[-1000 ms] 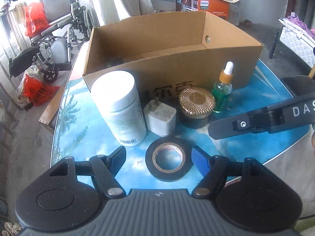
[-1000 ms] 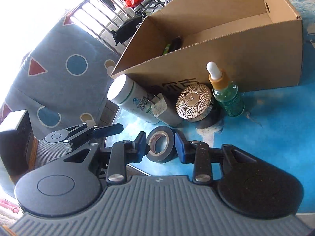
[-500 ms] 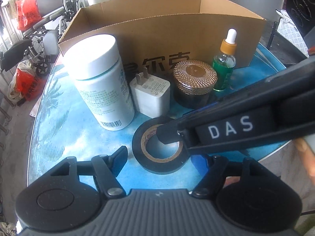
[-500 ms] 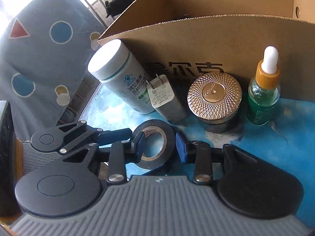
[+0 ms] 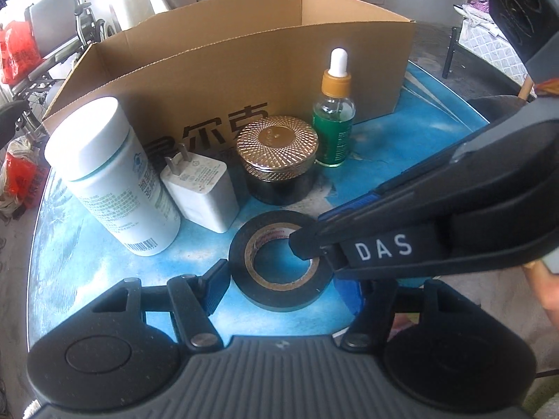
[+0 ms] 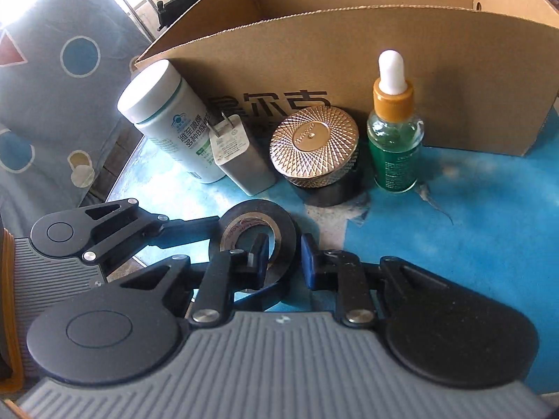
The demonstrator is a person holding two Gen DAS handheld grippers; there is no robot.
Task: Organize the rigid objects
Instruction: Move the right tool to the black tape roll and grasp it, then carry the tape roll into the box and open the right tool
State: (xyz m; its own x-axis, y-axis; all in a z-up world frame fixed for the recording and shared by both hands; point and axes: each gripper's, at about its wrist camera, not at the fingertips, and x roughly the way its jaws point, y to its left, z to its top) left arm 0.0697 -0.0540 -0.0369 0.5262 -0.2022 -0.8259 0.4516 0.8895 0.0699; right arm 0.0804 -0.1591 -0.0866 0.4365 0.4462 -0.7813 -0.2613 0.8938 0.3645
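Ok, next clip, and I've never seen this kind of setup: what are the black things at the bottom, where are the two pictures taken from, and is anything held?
There is no robot here. A person holds hand-worked tongs in each hand, each with a camera looking along its fingers, so each picture shows its own tongs at the bottom. On the blue table a white bottle, a charger plug, a gold-lidded jar and a green dropper bottle stand in a row before an open cardboard box. Nearer lies a black tape roll. The right tongs have just been closing and pinch its wall, one finger in the hole. The left tongs have narrowed a little too but are open, either side of the roll, not gripping it.
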